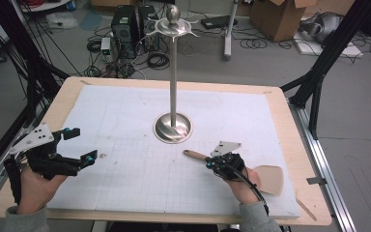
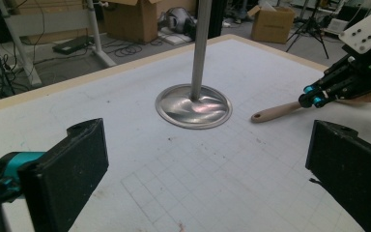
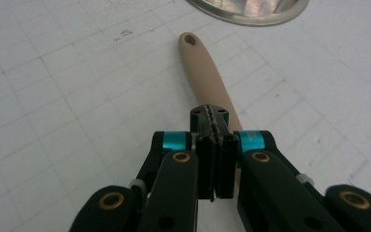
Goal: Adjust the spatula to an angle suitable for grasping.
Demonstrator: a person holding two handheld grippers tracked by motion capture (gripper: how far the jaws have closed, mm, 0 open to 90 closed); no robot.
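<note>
While right gripper (image 1: 209, 163) clamps spatula (image 1: 270, 179), left gripper (image 1: 79, 146) gapes, near table edge (image 1: 9, 193)

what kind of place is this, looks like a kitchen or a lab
Most likely a lab or workshop, not a kitchen: a computer tower and loose cables sit on the floor, cardboard boxes stand behind, and the table carries a gridded mat.

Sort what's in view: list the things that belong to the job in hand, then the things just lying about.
In the job:
- spatula, handle in the shut right claw
- metal stand with hooks on top
- open left claw, empty

Lying about:
- cardboard boxes
- computer tower
- floor cables
</note>
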